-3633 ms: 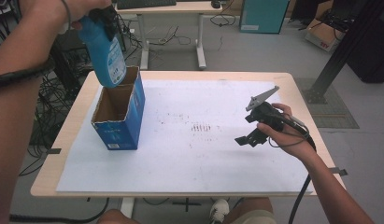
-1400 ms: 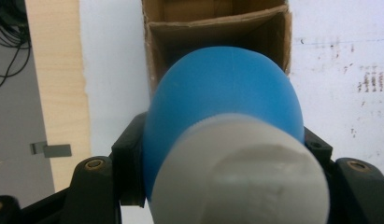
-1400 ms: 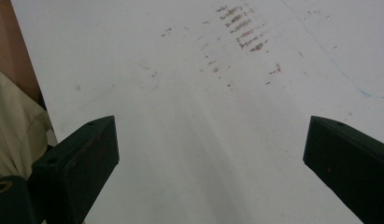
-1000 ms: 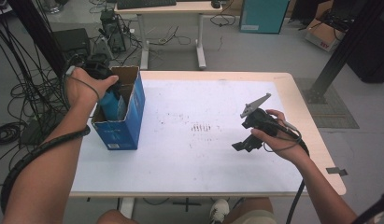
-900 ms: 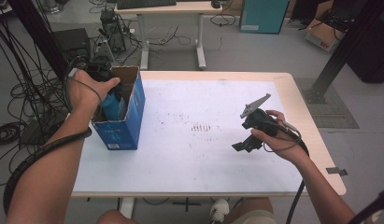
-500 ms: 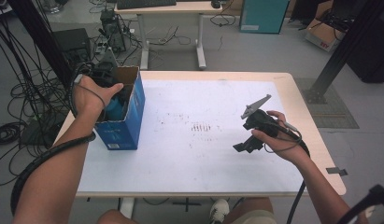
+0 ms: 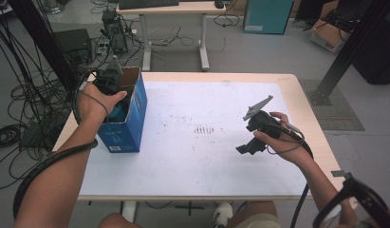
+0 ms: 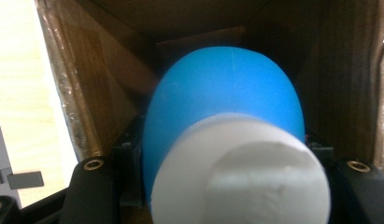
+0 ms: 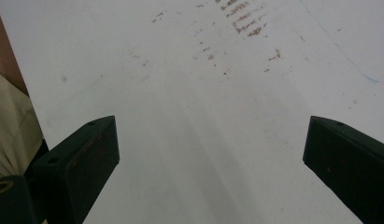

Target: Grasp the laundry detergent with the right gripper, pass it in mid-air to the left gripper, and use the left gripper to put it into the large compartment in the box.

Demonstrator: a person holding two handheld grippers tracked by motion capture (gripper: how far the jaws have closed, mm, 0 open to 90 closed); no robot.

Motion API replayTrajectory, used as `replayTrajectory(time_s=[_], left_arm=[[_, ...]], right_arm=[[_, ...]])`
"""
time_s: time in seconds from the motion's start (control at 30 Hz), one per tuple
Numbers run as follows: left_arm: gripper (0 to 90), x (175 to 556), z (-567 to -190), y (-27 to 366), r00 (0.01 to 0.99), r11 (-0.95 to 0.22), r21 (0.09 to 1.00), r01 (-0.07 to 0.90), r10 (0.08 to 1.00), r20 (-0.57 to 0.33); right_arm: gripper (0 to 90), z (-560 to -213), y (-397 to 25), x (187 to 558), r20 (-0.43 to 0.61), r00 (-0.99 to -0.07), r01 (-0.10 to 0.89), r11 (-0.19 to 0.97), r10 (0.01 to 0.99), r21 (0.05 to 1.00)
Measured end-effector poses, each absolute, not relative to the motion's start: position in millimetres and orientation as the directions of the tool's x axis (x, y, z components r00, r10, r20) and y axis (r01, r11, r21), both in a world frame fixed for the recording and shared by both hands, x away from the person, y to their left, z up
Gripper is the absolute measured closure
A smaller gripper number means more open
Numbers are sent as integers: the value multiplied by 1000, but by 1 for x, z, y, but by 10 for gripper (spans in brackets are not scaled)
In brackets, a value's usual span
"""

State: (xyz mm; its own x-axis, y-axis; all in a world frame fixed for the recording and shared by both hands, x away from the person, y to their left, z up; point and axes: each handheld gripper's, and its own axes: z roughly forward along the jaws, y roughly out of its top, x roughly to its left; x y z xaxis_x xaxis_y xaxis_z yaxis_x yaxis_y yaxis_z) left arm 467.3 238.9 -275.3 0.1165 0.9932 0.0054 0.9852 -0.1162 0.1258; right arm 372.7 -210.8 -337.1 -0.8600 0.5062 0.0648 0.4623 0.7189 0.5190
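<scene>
While the left gripper (image 7: 117, 107) reaches down into the open top of the blue box (image 7: 128, 123), its 2 black jaws squeeze a blue bottle (image 8: 227, 112) with a white cap (image 8: 241, 170). Seen from the left gripper view, the bottle sits between the brown cardboard walls inside the box, with its cap pointing back at the camera. From the high view, the box stands upright near the left edge of the table (image 7: 183, 78), partly on the white sheet (image 7: 202, 142) that covers most of the table. Well apart from the box, the right gripper (image 7: 247, 145) hangs over the sheet on the right side. Its 2 jaws are wide apart and hold nothing. Small brown marks (image 9: 245, 21) dot the sheet ahead of them.
</scene>
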Motion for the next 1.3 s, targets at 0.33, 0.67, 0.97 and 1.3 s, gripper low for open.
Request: replayTrajectory(time_s=[0.33,0.67,0.97,1.3], left_arm=[[370,466,-277,237,130,-129,133,983,991,2],[370,466,-277,238,135,-134,139,981,991,-3],[370,466,-277,237,135,-134,141,981,991,0],[369,466,-277,236,138,-137,138,981,990,5]], right_arm=[[36,-338,-205,375,59,-867,454,733,496,507],[36,-330,-208,375,40,-861,455,733,507,505],[37,-328,-210,377,35,-862,446,726,505,524],[37,-324,-214,377,32,-862,446,726,506,523]])
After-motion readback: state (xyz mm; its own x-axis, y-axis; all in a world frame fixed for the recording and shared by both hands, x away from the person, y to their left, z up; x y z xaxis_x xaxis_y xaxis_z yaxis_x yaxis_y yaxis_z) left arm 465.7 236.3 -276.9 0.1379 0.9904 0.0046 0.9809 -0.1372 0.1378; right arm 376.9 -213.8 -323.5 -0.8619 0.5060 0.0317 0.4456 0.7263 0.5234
